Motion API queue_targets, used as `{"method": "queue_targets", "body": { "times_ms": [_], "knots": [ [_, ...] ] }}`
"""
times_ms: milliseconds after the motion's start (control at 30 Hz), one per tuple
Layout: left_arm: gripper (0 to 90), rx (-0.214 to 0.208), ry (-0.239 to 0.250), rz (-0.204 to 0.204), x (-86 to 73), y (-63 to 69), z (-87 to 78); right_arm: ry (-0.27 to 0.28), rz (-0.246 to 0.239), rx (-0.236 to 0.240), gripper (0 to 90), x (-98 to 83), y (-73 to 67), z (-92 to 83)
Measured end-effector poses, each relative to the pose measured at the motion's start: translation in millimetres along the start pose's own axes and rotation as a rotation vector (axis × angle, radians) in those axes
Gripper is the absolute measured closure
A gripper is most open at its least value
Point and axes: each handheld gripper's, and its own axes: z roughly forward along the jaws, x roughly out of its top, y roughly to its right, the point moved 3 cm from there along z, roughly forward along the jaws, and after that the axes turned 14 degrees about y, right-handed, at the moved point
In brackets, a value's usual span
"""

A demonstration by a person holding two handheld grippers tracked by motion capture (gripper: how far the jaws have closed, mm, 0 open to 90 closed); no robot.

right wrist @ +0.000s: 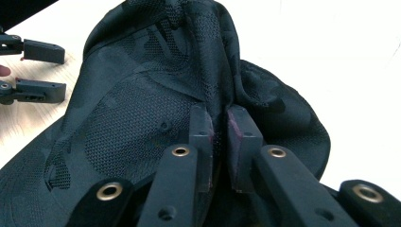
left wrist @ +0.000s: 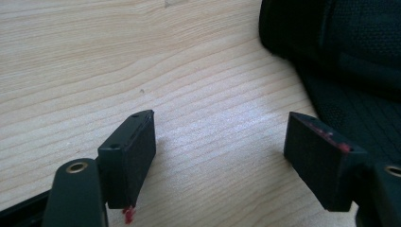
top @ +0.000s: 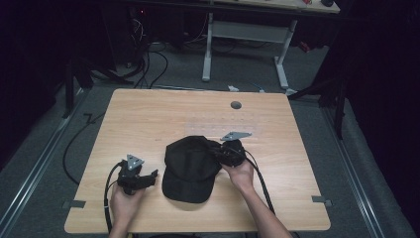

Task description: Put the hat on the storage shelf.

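- Now my right gripper (right wrist: 220, 125) is clenched on a raised fold of the black cap (top: 190, 168), which lies near the front of the wooden table (top: 148, 119).
- My left gripper (left wrist: 222, 158) rests just beside the cap, jaws spread apart around nothing.

1. The left gripper (left wrist: 220, 156) hangs just above the bare wooden table (left wrist: 142, 71), its two black jaws spread wide with nothing between them.
2. A black cap (left wrist: 350, 56) lies at the view's right, beside the right-hand jaw.
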Motion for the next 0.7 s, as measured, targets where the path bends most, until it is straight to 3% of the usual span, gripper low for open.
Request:
{"method": "queue_targets", "body": {
  "times_ms": [233,700],
  "knots": [
    [27.0,0.0,0.003,-0.005,0.0,-0.3,0.0,0.015,-0.001,0.0,85.0,1.5,-1.7,-2.6],
    [26.4,0.004,0.0,-0.002,0.2,0.3,0.4,0.078,0.024,0.055,85.6,12.1,-1.7,-21.6]
  ]
}}
